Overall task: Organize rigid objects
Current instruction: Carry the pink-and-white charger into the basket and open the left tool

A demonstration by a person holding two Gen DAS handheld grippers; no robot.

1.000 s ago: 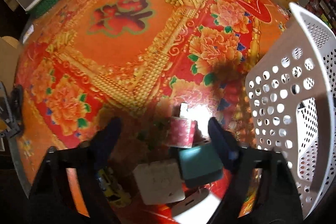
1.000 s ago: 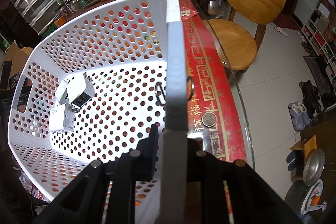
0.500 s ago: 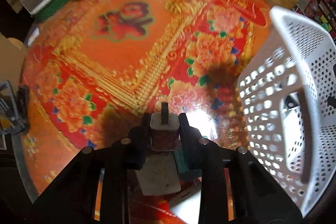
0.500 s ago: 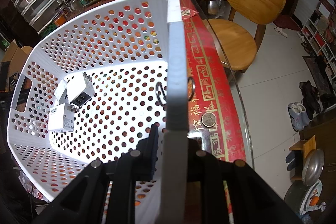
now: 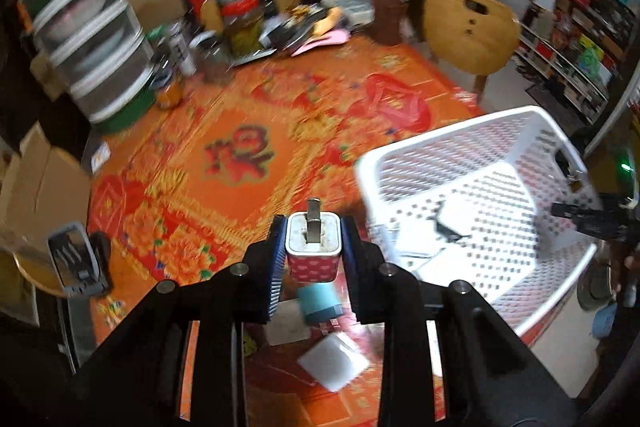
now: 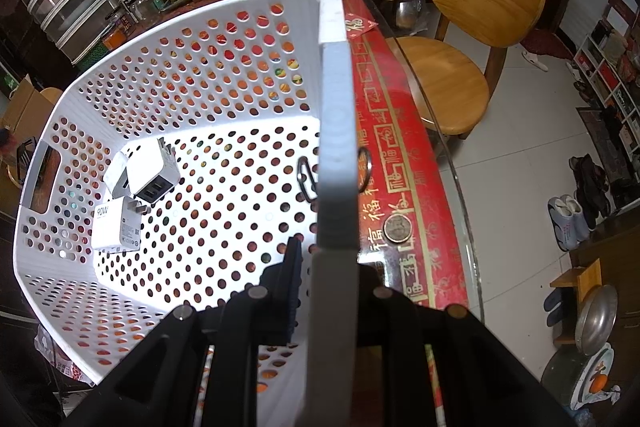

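Floral red-orange table, white basket, teal charger, 2 white adapters, coin

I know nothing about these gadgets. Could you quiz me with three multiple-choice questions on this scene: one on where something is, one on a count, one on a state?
1. Where is the red patterned charger?
A. in the basket
B. between the left gripper's jaws
C. on the chair

2. How many white chargers lie in the white basket?
A. none
B. one
C. three

3. What is the right gripper doing?
A. clamping the basket's rim
B. hanging open
C. holding a coin

Answers: 1 B, the jaws press both its sides. 2 C, three white blocks lie together on the floor. 3 A, the rim runs between its jaws.
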